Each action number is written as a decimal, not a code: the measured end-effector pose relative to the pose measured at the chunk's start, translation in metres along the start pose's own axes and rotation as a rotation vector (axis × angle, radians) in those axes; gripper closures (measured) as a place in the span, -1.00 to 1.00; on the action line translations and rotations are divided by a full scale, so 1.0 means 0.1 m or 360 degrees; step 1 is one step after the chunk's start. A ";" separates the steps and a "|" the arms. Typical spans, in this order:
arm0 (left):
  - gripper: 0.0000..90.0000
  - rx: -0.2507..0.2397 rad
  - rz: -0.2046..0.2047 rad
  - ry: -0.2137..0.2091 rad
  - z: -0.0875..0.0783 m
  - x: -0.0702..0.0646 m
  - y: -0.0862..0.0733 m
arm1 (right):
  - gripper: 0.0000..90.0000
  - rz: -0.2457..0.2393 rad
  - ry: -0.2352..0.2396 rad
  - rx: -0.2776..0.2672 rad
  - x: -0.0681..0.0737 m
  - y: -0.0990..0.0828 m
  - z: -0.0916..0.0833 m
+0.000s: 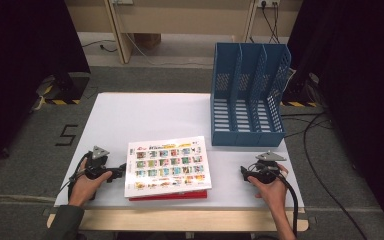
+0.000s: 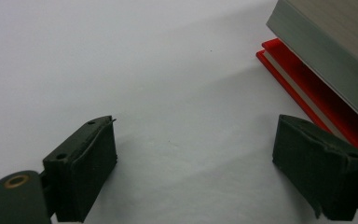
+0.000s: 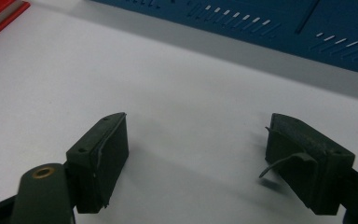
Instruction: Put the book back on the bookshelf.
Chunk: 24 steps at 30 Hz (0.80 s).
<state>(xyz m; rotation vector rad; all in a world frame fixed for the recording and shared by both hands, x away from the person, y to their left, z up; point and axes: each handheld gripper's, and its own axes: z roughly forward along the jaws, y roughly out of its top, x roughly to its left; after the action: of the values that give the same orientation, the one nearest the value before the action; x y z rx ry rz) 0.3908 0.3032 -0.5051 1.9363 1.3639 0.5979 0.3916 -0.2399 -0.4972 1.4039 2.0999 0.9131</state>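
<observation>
A: Step in hand looks like the approach. Two stacked books near the table's (image 1: 145, 110) front edge: picture book (image 1: 166, 165) on top, red book (image 1: 170, 195) under it. Blue rack (image 1: 247, 95) stands at back right.

B: Tools?

A: Left gripper (image 1: 121, 170) just beside the stack's left edge, jaws wide, nothing between them. Right gripper (image 1: 244, 173) well apart on the right, jaws wide, empty.

B: Next move?

A: Probably slide the left gripper onto the top book's edge, close, then carry it to a rack slot.
</observation>
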 end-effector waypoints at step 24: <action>-0.67 -0.0091 -0.0094 -0.0104 -0.16 -0.03 0.00 | -0.33 0.0103 0.0195 -0.0158 0.08 0.09 -0.20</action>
<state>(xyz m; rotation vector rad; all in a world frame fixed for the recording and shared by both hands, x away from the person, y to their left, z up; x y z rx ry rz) 0.3783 0.3044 -0.4940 1.8477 1.3441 0.5346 0.3805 -0.2361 -0.4768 1.4044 2.0755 1.1398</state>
